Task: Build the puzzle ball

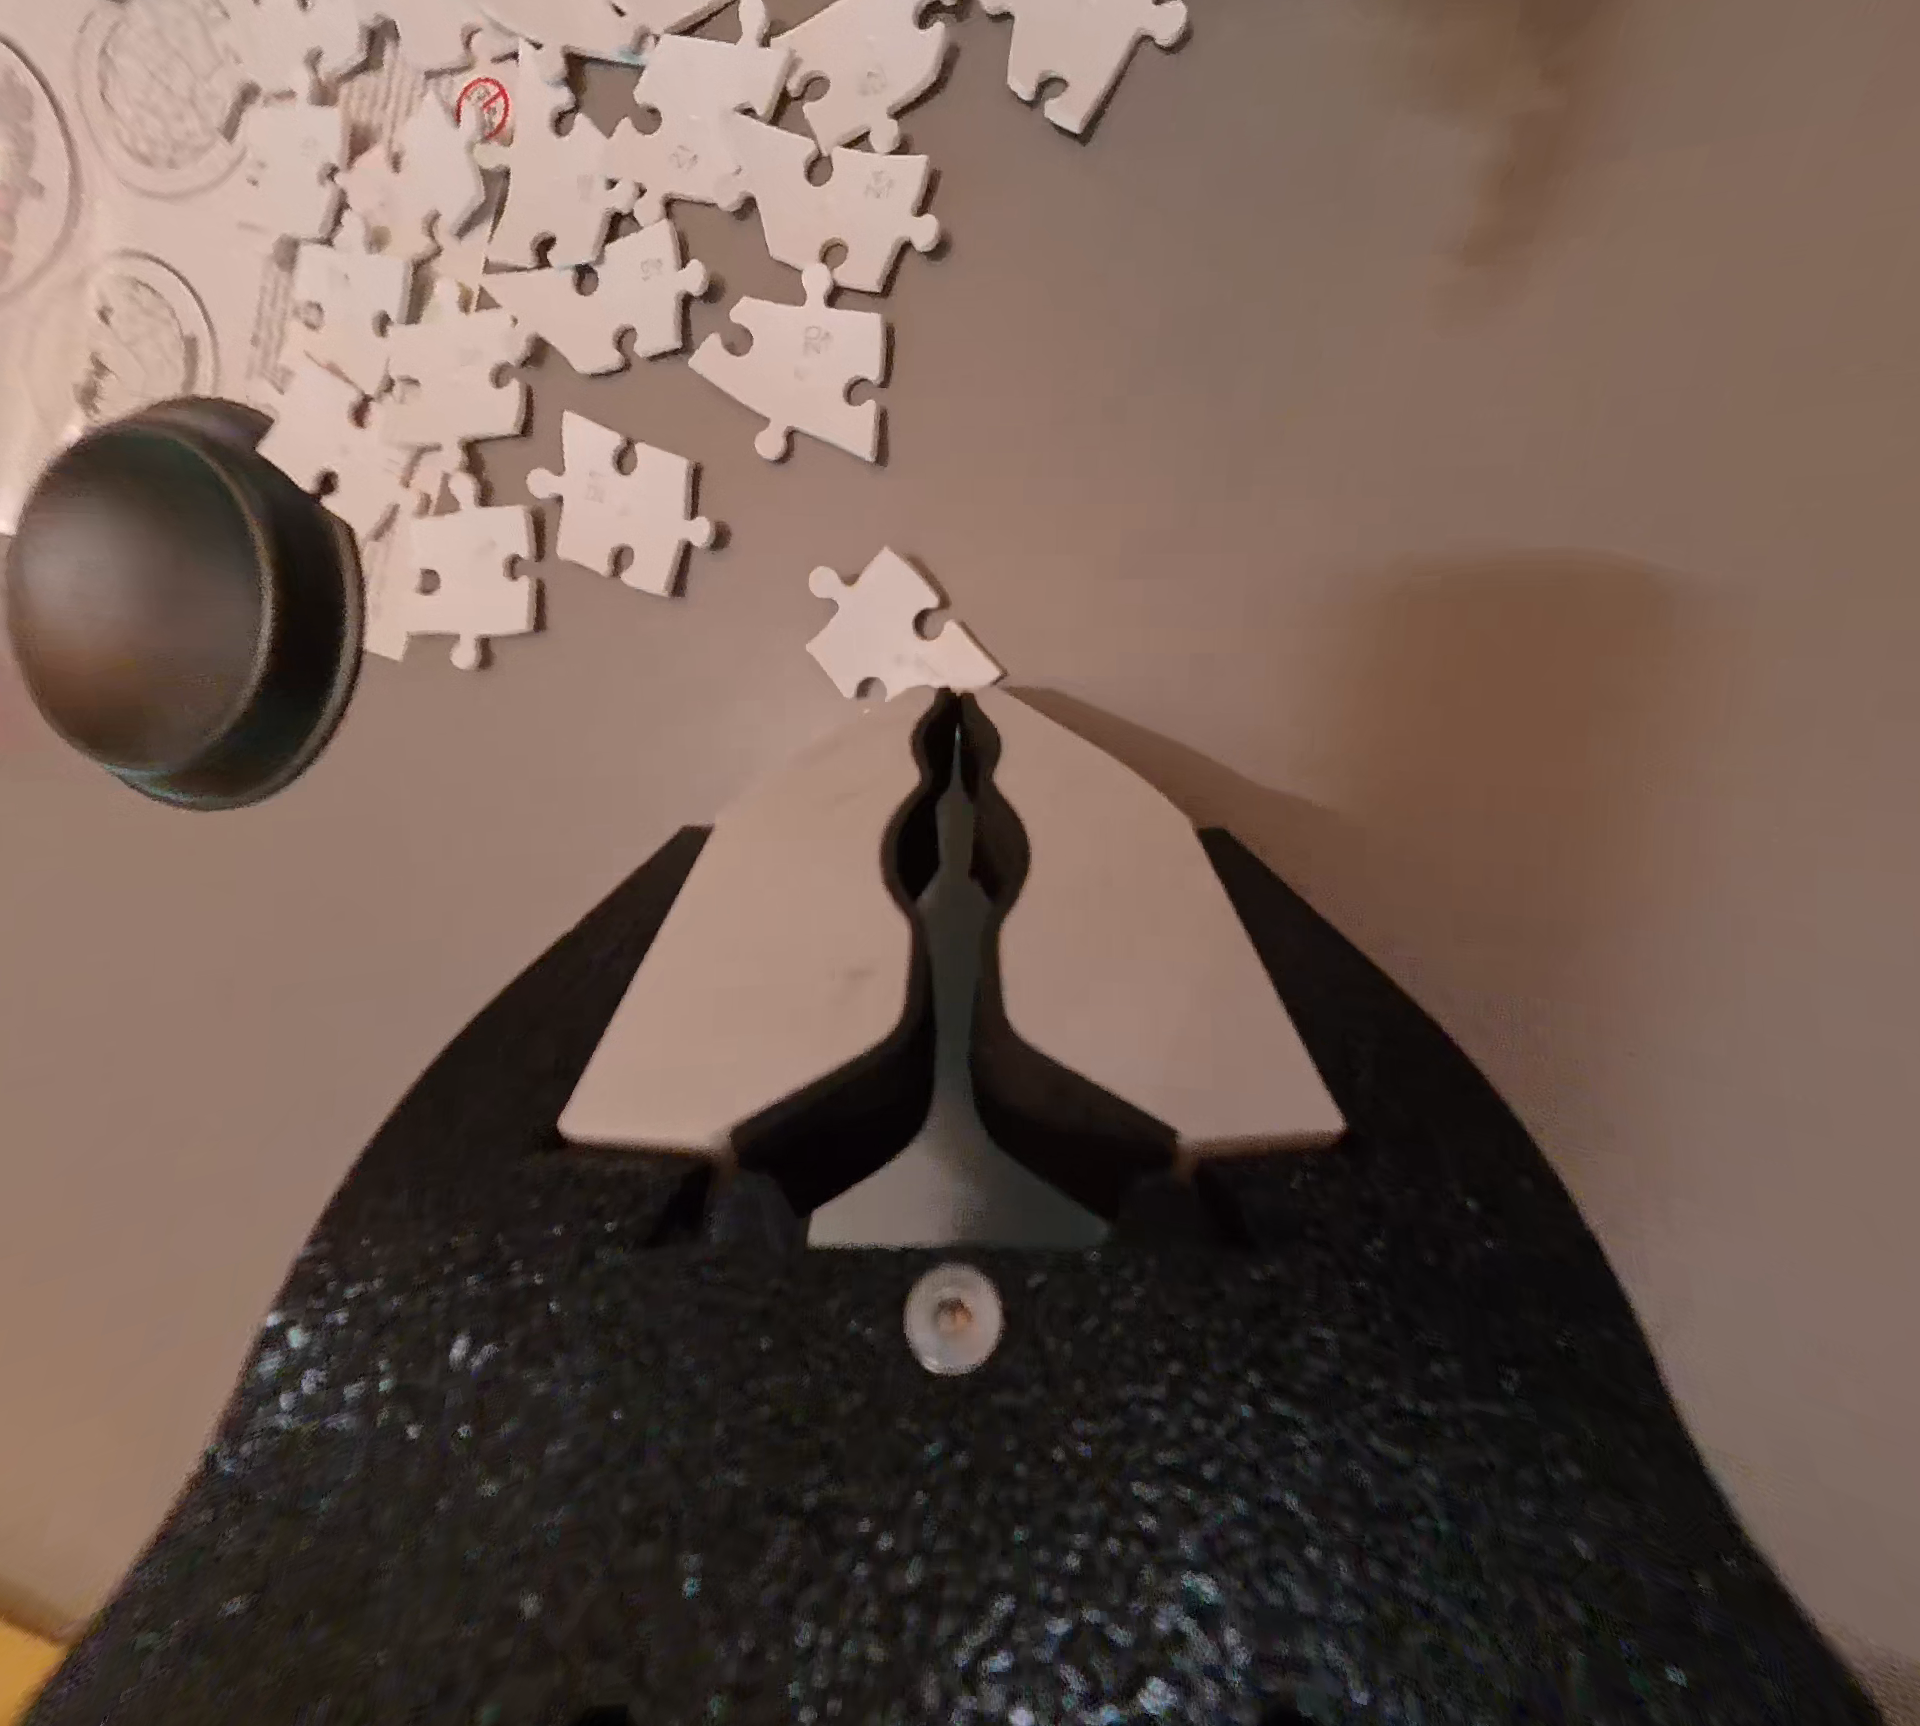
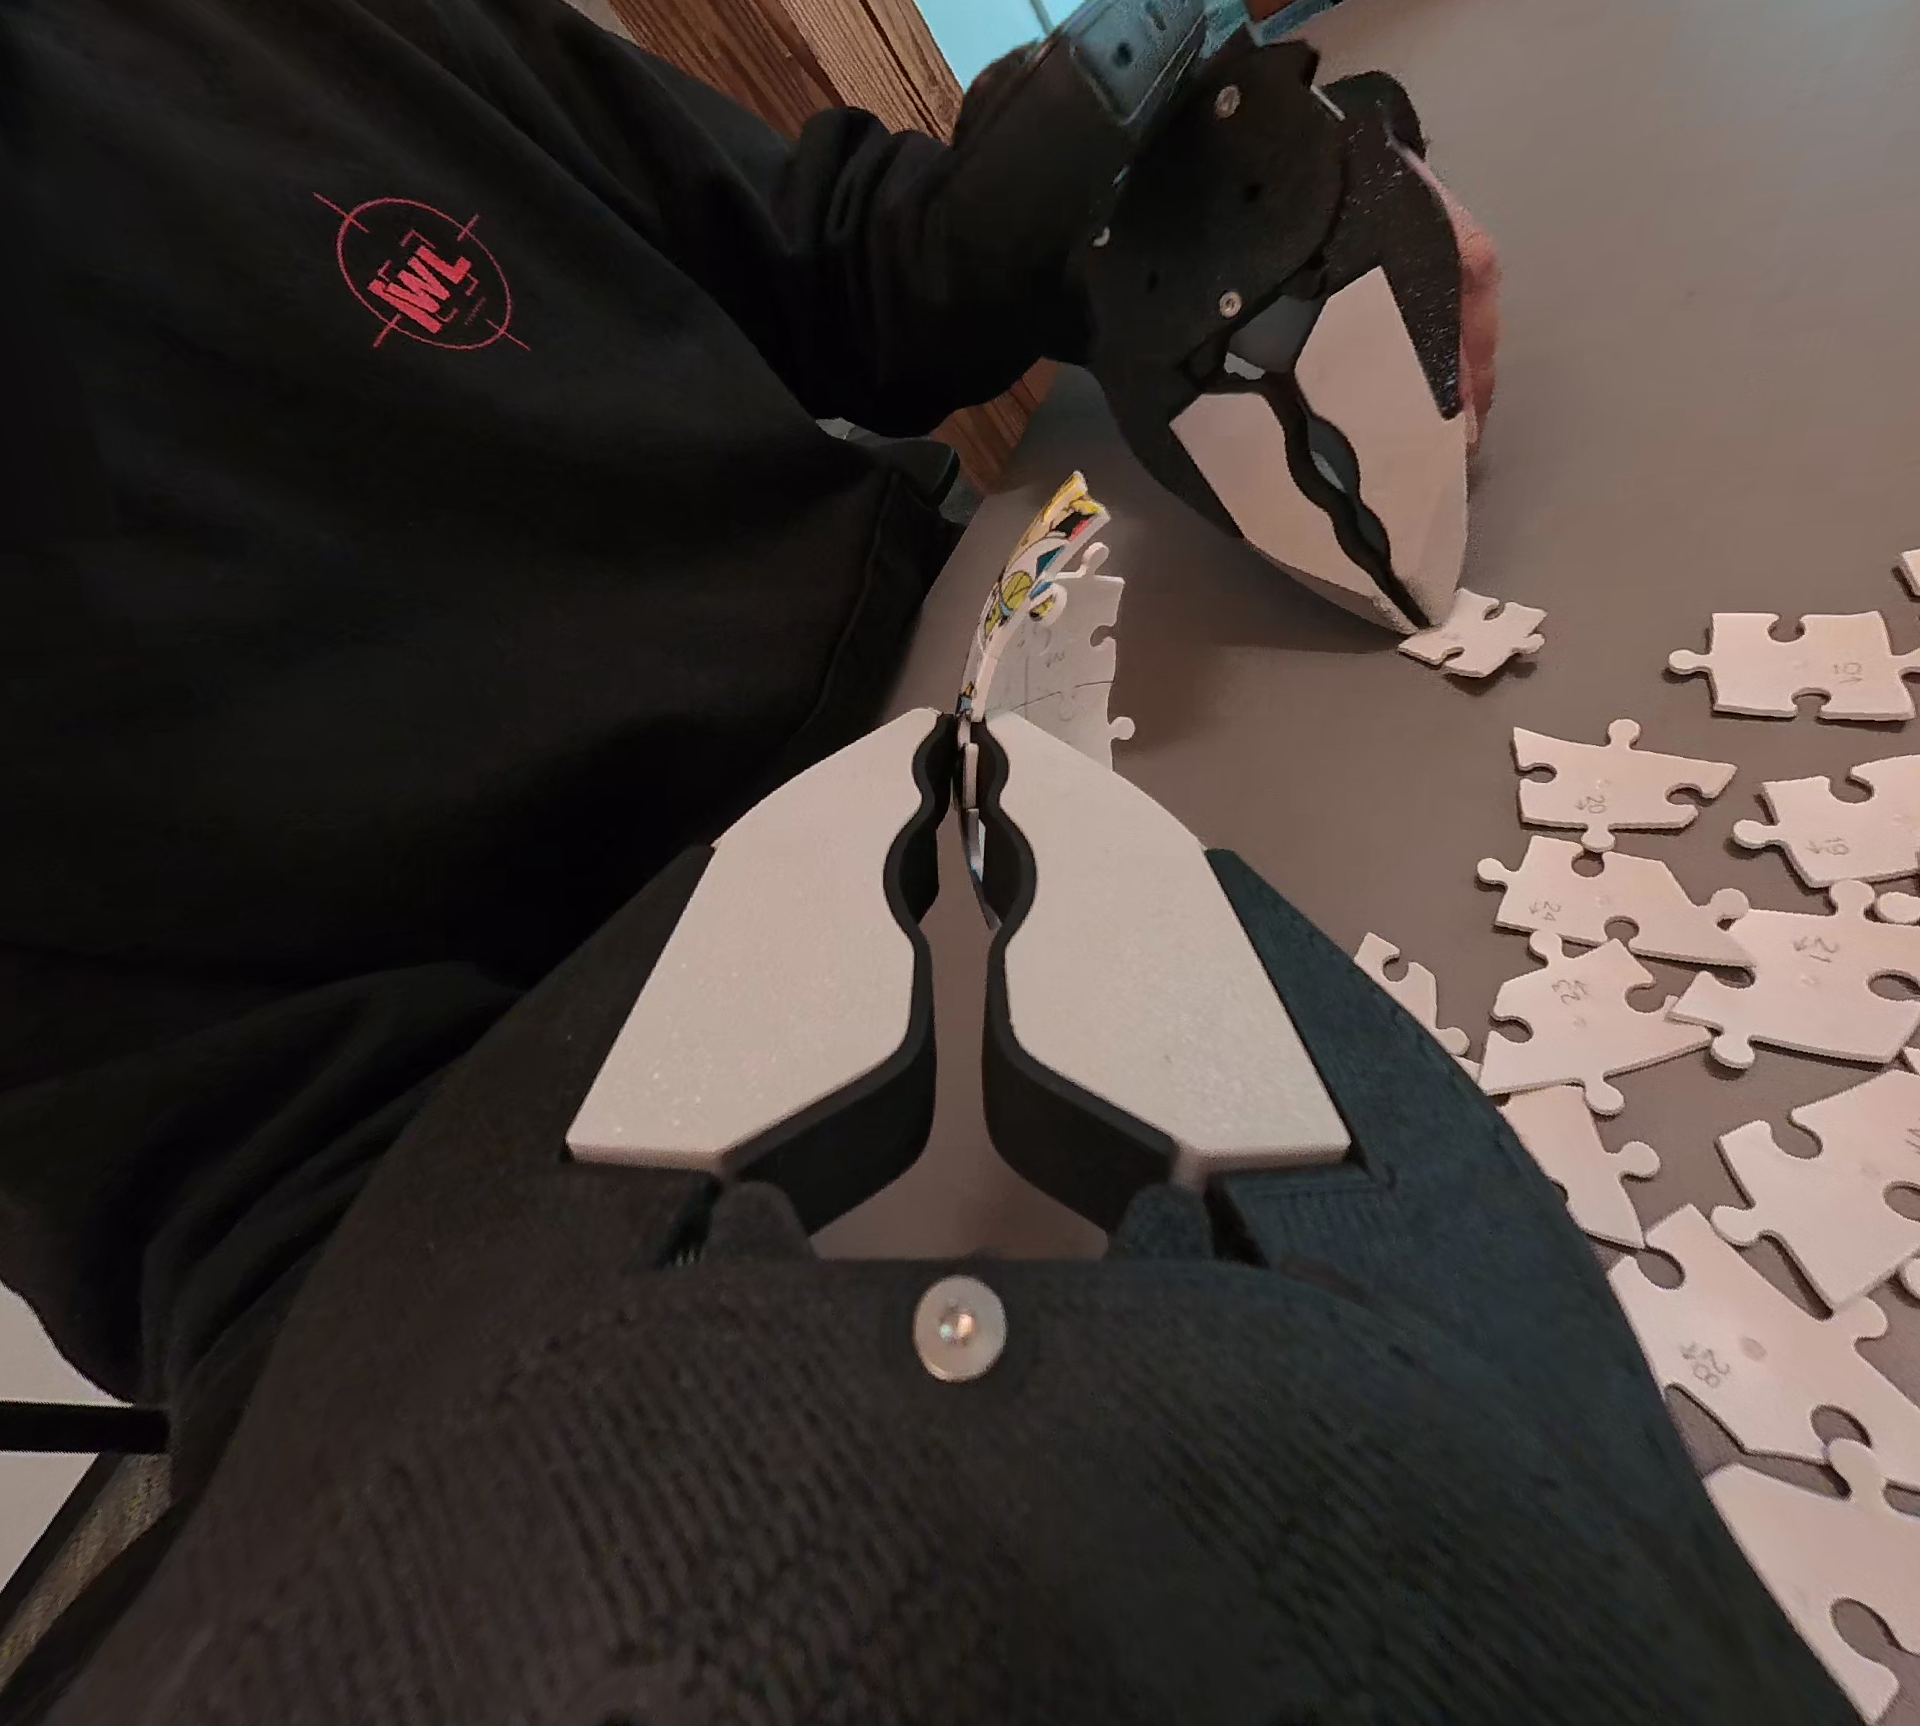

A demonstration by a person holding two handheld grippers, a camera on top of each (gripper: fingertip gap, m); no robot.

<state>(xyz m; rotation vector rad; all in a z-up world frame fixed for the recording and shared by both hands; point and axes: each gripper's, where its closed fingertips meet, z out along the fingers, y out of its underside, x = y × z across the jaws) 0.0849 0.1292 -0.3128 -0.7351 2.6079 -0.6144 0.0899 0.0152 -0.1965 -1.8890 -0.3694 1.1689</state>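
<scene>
My left gripper (image 1: 954, 702) has its jaws closed, and its tips touch the near edge of a single white puzzle piece (image 1: 894, 627) lying on the grey table (image 1: 1351, 326). I cannot tell whether that edge is pinched. The right wrist view shows the same gripper (image 2: 1413, 622) tipped down onto that piece (image 2: 1475, 632). My right gripper (image 2: 961, 726) is shut on a curved section of joined puzzle pieces (image 2: 1060, 637). The section is colour-printed on one face and white on the other, and it stands upright above the table edge. Several loose white pieces (image 1: 644, 170) lie spread beyond.
A black round stand (image 1: 177, 606) sits at the left on a printed paper sheet (image 1: 104, 118). More loose pieces (image 2: 1714, 1001) lie at the right in the right wrist view. A person in a black sweatshirt (image 2: 416, 429) sits close at the left.
</scene>
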